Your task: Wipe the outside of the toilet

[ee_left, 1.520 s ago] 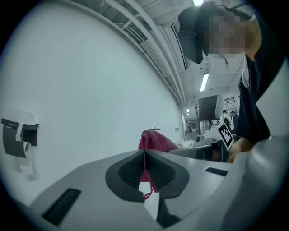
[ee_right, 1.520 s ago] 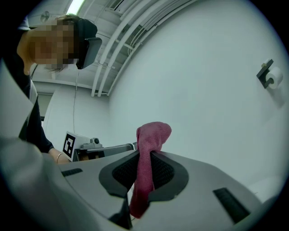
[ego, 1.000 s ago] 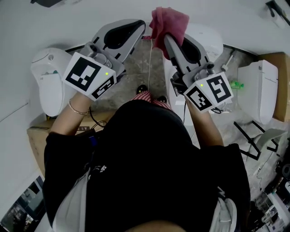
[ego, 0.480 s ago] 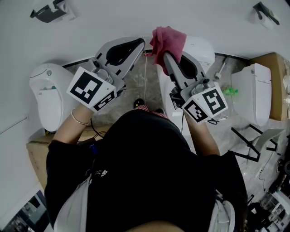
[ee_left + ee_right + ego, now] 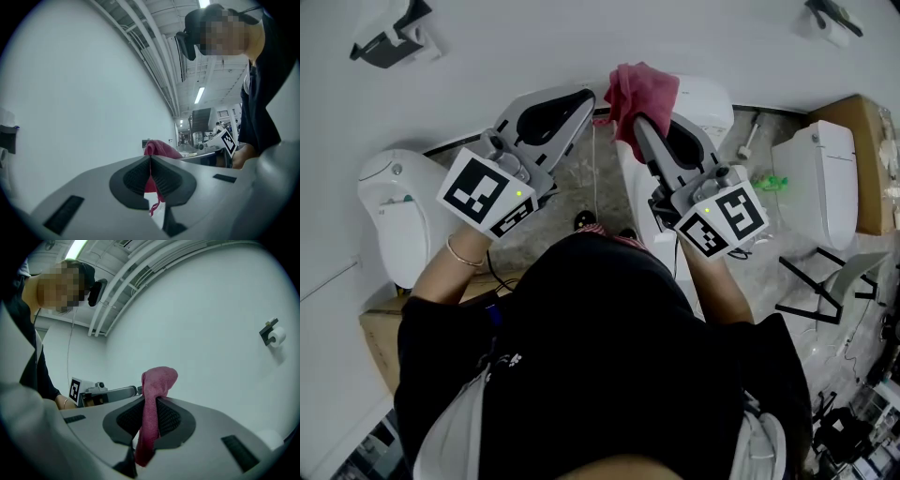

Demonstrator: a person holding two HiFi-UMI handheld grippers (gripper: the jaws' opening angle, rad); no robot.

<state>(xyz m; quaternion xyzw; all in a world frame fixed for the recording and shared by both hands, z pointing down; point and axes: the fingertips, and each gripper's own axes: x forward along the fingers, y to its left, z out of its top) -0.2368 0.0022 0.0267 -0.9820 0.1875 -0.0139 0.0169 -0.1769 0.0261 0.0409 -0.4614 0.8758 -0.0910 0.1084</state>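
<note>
Head view showed the person standing over a white toilet (image 5: 712, 97) set against a white wall (image 5: 506, 42), both grippers held out toward that wall. The right gripper (image 5: 640, 125) was above the toilet, its jaws clamped on a pink cloth (image 5: 643, 86). The cloth bunched up past the tips on the far side, over the toilet's left edge. The right gripper view confirmed this: the cloth ran down between the two dark pads and stood up above them.

The left gripper (image 5: 587, 97) was just left of the cloth, over the floor. In the left gripper view its jaws met at the tips, with the cloth visible beyond them and a pink thread hanging in the gap lower down. Whether that thread was pinched could not be told.

The floor (image 5: 581, 173) was grey and mottled. A second toilet (image 5: 394, 211) stood at the left by the wall and a third (image 5: 825, 178) at the right. A cardboard box (image 5: 867, 127) lay at the far right and another (image 5: 380, 328) at the near left. Paper holders (image 5: 389, 37) were fixed on the wall, left and right.
</note>
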